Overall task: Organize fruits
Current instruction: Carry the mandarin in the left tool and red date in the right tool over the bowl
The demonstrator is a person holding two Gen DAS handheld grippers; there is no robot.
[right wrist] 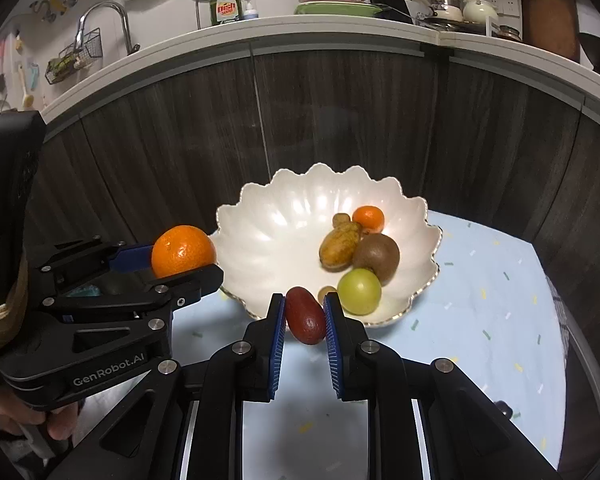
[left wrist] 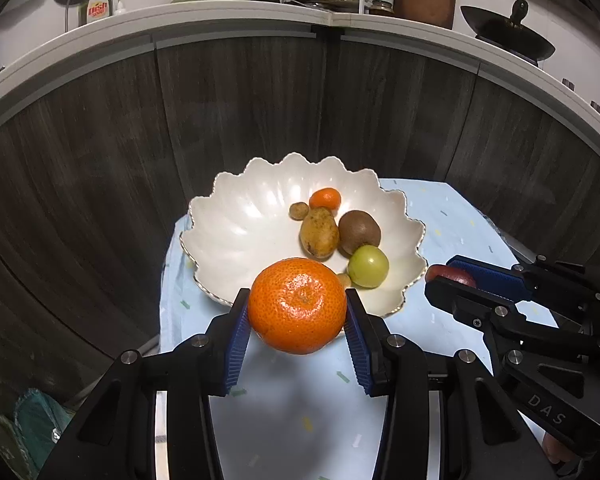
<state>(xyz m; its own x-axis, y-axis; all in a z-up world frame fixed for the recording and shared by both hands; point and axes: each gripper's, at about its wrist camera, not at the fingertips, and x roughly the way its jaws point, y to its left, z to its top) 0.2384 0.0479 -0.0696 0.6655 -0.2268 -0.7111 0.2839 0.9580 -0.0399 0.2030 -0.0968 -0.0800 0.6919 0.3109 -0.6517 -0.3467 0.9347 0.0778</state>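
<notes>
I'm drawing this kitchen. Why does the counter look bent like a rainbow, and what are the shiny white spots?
Left wrist view: the fisheye lens bends the straight counter edge into an arch, and corners go dark. Light glares white on the big orange. Right wrist view: same bending; shiny patches on the white bowl are lamp reflections.

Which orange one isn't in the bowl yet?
The big orange, clamped in the left gripper. The small orange already lies inside the white bowl.
</notes>
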